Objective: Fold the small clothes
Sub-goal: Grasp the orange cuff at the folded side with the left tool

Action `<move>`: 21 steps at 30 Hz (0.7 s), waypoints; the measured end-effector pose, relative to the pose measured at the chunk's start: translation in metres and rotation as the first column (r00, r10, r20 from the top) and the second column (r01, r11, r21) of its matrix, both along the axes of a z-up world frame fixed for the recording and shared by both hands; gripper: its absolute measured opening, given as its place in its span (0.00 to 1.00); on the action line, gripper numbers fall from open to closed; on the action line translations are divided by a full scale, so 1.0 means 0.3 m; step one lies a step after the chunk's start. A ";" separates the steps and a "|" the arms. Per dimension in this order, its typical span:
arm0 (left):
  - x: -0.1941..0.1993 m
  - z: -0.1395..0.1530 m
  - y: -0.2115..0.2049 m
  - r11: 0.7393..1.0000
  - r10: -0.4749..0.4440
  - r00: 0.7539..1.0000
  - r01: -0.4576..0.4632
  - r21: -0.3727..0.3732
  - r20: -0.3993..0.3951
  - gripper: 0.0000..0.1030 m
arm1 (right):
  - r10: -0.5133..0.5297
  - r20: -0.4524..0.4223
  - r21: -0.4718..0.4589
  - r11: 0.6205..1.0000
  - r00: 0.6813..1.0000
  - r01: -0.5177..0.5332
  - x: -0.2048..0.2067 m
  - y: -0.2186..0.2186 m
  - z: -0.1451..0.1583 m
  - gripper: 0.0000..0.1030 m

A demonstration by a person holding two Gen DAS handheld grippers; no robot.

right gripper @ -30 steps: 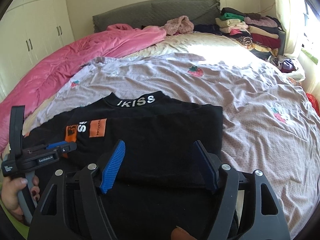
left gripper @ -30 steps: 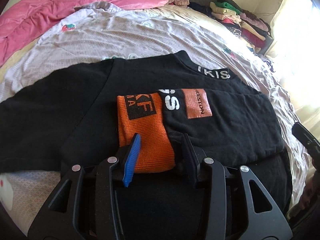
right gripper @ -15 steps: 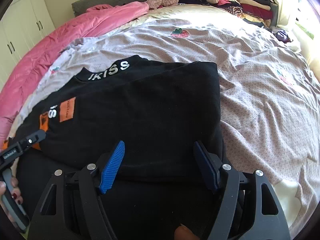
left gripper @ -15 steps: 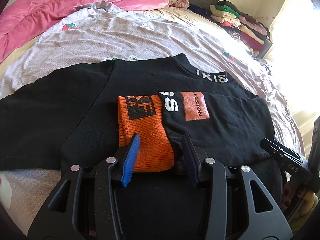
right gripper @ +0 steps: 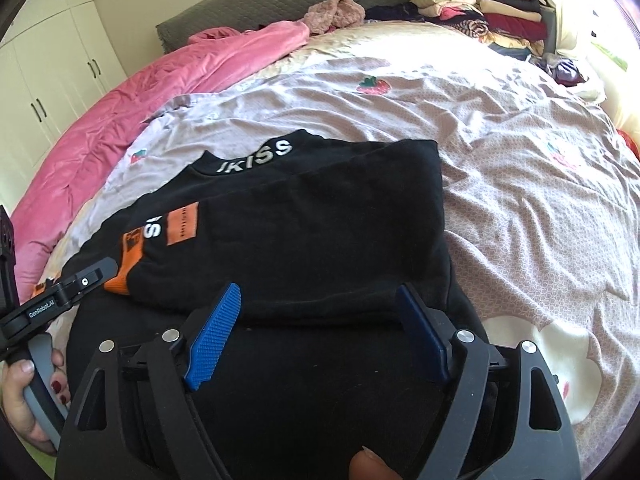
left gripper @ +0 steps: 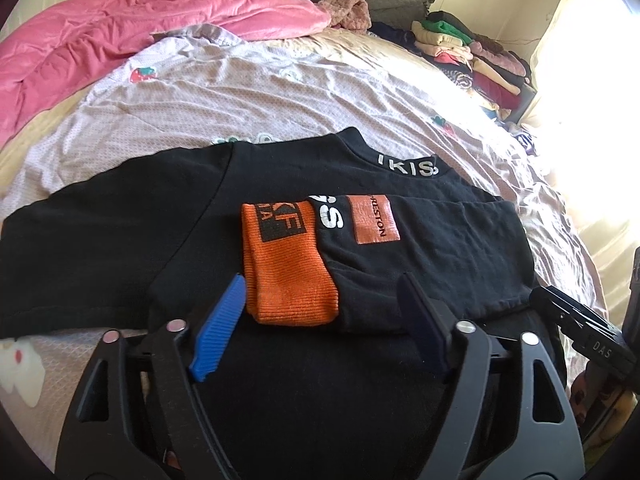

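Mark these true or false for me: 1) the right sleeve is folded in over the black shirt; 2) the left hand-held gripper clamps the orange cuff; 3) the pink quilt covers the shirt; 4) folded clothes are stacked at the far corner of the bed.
1) True: the sleeve's orange cuff lies on the black shirt.
2) False: the left hand-held gripper is opening, its pads clear of the cuff.
3) False: the pink quilt lies apart, farther up the bed.
4) True: the stack of folded clothes sits there.
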State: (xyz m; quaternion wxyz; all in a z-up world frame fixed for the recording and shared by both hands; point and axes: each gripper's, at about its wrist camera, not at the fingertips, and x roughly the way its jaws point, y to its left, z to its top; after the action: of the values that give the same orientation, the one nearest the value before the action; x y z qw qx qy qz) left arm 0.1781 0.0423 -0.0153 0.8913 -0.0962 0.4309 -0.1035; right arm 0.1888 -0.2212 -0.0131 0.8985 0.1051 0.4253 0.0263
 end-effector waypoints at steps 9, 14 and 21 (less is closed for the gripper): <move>-0.063 0.060 0.062 1.000 0.021 0.999 -0.021 0.000 0.045 0.89 | 0.060 0.055 -0.008 0.998 0.997 -0.060 -0.027 0.082 0.063 0.77; -0.094 0.087 0.114 0.998 0.052 0.996 -0.053 0.019 0.074 0.91 | 0.097 0.075 -0.021 0.995 0.992 -0.096 -0.038 0.138 0.097 0.80; -0.125 0.111 0.226 0.992 0.120 0.988 -0.123 0.022 0.093 0.91 | 0.142 0.108 -0.037 0.990 0.984 -0.138 -0.051 0.223 0.140 0.96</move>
State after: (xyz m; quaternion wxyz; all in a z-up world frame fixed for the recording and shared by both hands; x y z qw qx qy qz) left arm 0.1404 0.1100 0.0181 0.9159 -0.1050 0.3846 -0.0472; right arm 0.1736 -0.1542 0.0290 0.9181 0.0600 0.3816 0.0888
